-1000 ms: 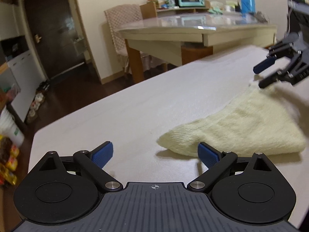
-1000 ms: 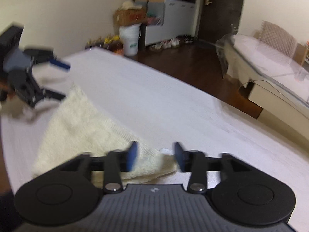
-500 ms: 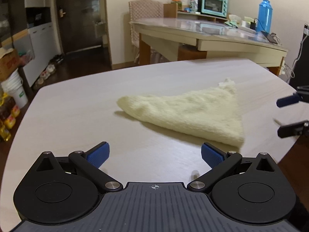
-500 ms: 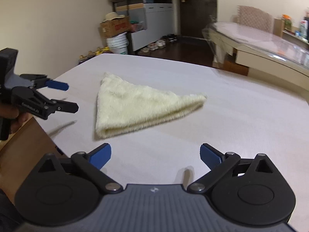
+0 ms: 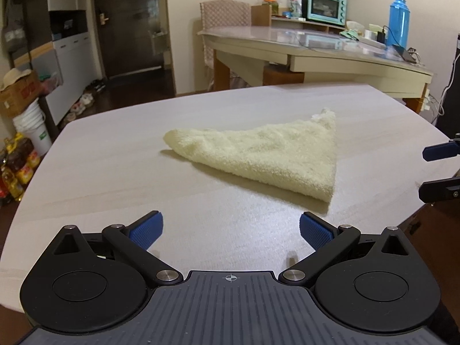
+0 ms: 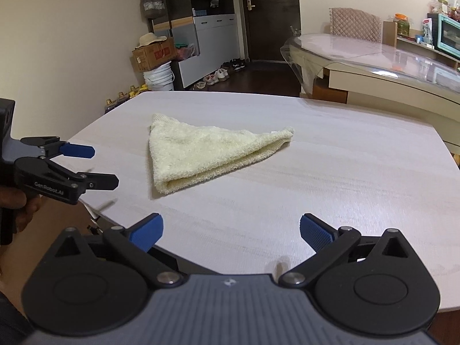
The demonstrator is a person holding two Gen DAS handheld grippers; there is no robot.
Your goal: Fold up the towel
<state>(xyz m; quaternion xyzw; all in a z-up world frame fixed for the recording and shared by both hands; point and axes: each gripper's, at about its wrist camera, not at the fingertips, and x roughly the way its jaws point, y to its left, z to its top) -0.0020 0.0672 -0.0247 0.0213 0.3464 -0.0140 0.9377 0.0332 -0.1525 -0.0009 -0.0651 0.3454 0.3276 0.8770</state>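
The left gripper (image 5: 231, 231) is wide open and holds nothing. The right gripper (image 6: 231, 231) is wide open and empty too. Both sit at the near edge of the pale table (image 5: 115, 172). Farther out, the yellow towel (image 5: 264, 155) lies on the table, folded into a triangle, away from both grippers.

Left tool (image 5: 231, 230) level, fingers spread wide, right tool (image 6: 231, 230) likewise spread, both holding nothing
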